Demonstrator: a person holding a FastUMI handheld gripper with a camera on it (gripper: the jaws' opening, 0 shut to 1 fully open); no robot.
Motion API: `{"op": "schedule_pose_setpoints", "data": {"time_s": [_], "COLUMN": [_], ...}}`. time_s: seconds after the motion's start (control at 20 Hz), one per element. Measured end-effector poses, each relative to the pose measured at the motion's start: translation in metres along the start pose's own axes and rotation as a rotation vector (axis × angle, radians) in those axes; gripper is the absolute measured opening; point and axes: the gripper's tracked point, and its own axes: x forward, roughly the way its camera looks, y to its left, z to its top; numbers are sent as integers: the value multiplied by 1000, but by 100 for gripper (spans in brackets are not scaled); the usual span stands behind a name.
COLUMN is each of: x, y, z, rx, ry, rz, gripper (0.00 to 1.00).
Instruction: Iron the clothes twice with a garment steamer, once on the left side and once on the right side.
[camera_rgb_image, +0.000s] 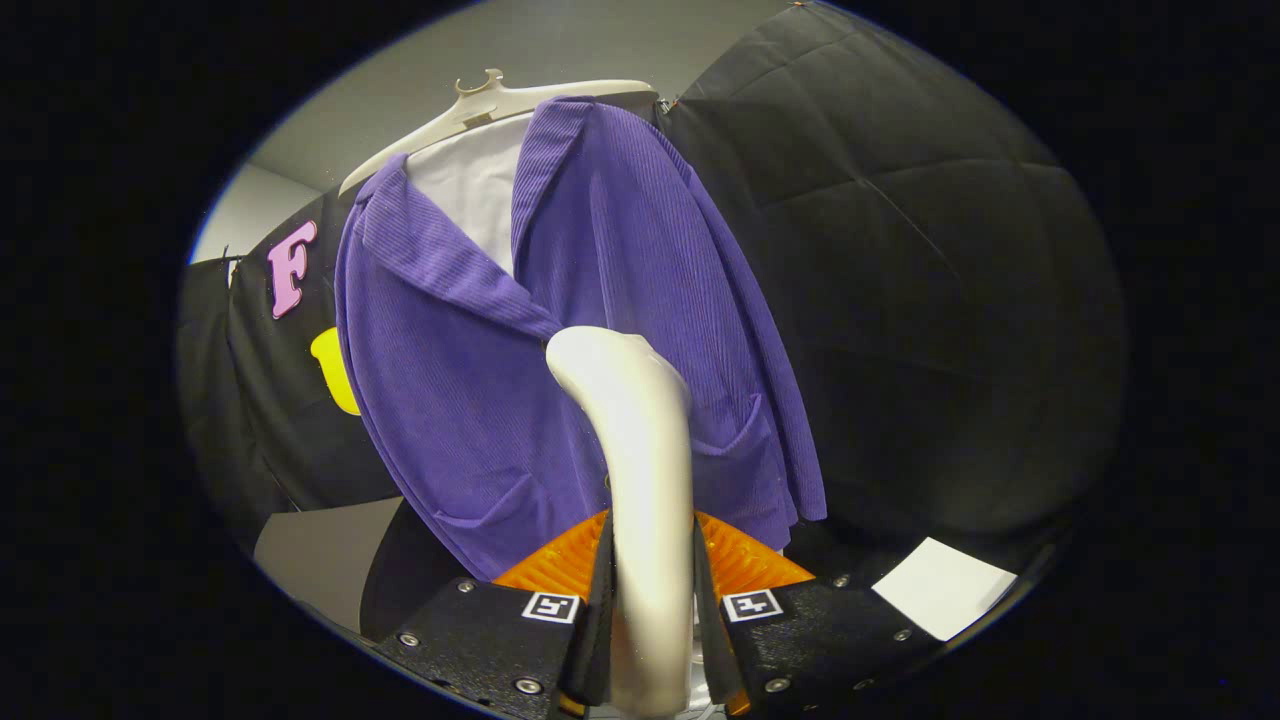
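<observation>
A purple corduroy jacket (600, 330) hangs on a pale hanger (500, 105) over a white inner garment (470, 190), against the black cloth wall. My gripper (652, 585) is shut on the white garment steamer (640, 450), whose handle runs up between both fingers. The steamer's curved head rests near the jacket's middle, just below where the lapels meet and above the two front pockets. Whether the head touches the fabric cannot be told.
Black quilted cloth (930, 300) forms the wall to the right of the jacket. A white sheet (945, 587) lies low on the right beyond the fingers. A grey surface (320, 560) shows low on the left.
</observation>
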Motion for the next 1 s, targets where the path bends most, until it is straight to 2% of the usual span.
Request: {"op": "schedule_pose_setpoints", "data": {"time_s": [0.6,1.0], "x": [3,14], "y": [-21,-34], "z": [-50,-111], "rx": [-20,-27], "ry": [85,204], "rz": [-58,-91], "gripper": [38,38]}}
